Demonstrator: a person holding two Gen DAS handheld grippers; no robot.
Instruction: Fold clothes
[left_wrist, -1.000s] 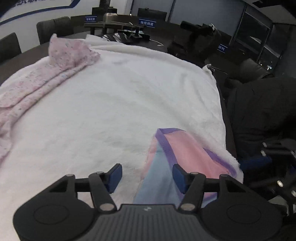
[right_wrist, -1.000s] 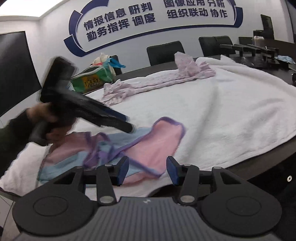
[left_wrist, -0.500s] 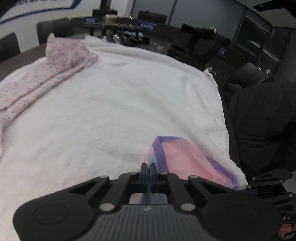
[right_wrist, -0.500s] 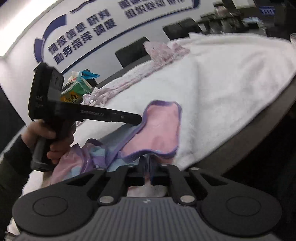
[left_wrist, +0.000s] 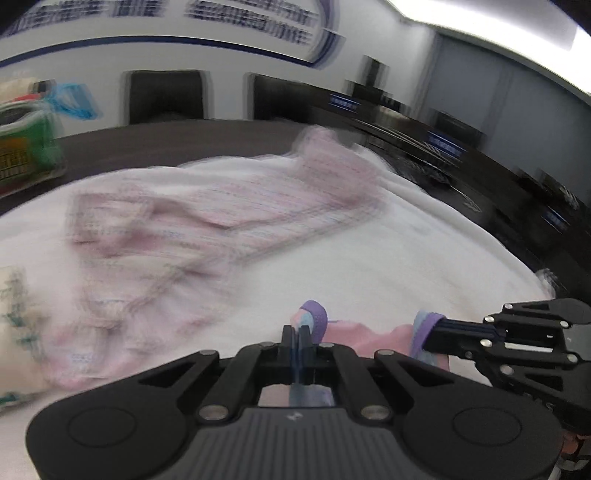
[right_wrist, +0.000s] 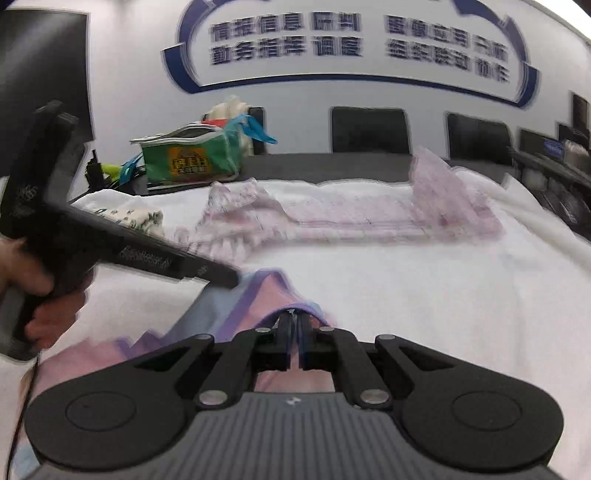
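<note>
Both tongs are pinching the purple-trimmed edge of the pink-and-blue garment (right_wrist: 266, 295): the left tongs (left_wrist: 300, 332) and the right tongs (right_wrist: 294, 325) are each pressed together on a fold of its hem, holding that edge raised above the white towel (right_wrist: 406, 295) covering the worktop. Judging by this, a fold of this garment is in progress but not laid down, while farther back the pale pink floral garment (right_wrist: 351, 218) is lying spread and unfolded. The left hand (right_wrist: 40, 295) is gripping its handle from the side, tongs angling inward.
</note>
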